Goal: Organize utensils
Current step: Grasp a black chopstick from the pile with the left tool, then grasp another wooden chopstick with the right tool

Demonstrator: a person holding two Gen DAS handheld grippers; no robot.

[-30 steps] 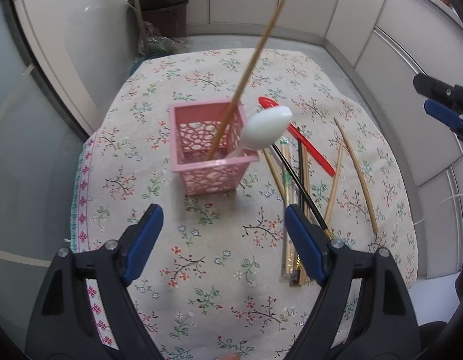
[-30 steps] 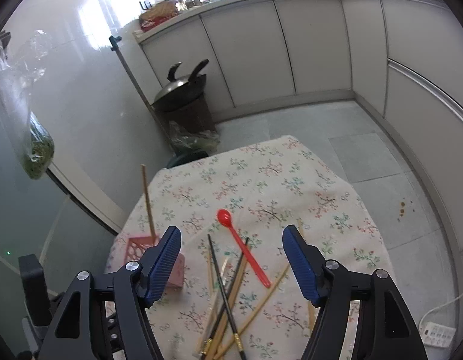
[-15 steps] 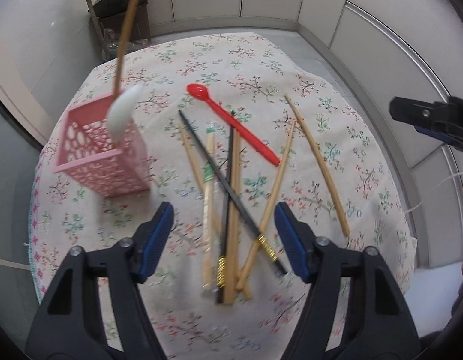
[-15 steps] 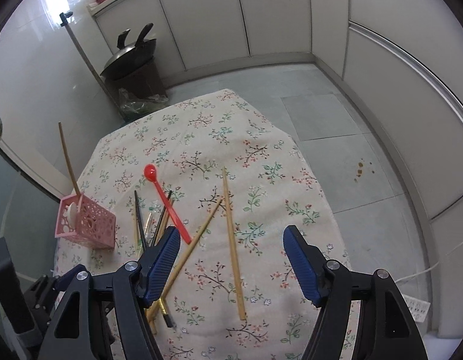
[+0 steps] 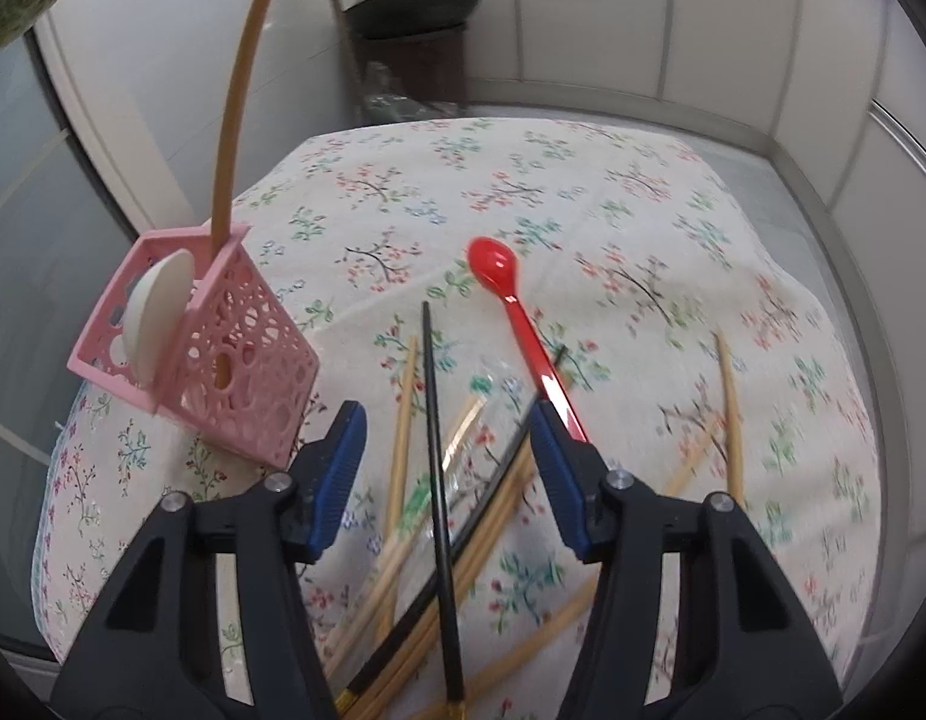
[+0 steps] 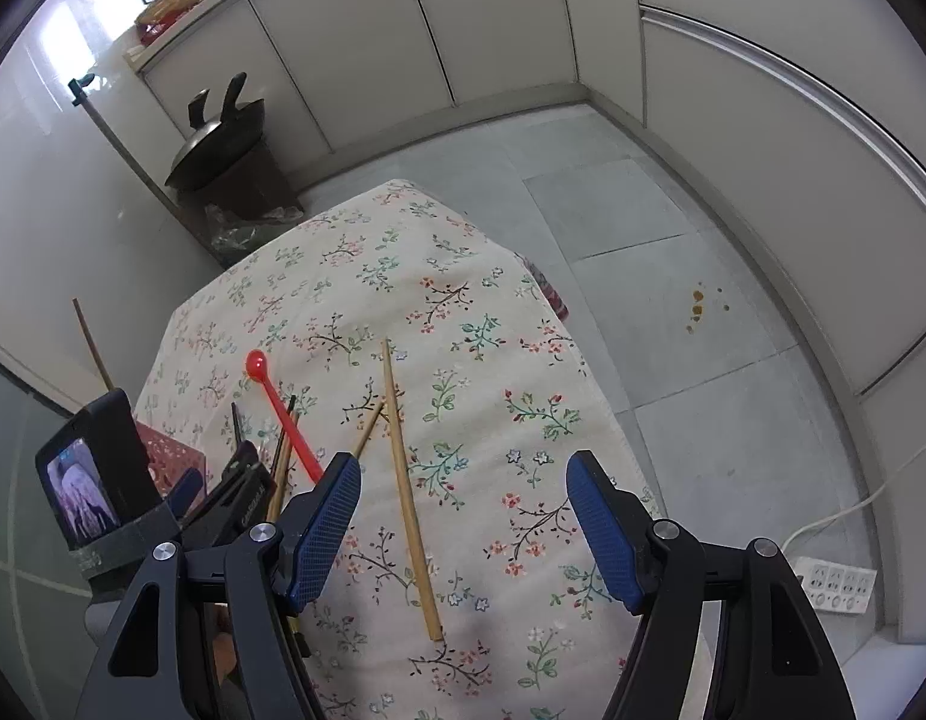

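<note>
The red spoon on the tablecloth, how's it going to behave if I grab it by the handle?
The red spoon looks like glossy plastic, so probably light, stiff and a bit slippery between pads. Its handle is thin and lies flat on the tablecloth, so it may skid or pivot rather than lift cleanly. Its handle end crosses a dark chopstick, which could shift.

Both grippers: black plastic arms, silver pivot screws, blue ribbed pads. Left gripper (image 5: pixel 444 420), right gripper (image 6: pixel 463 480). Left unit's rear carries a small screen, apparently a camera.
</note>
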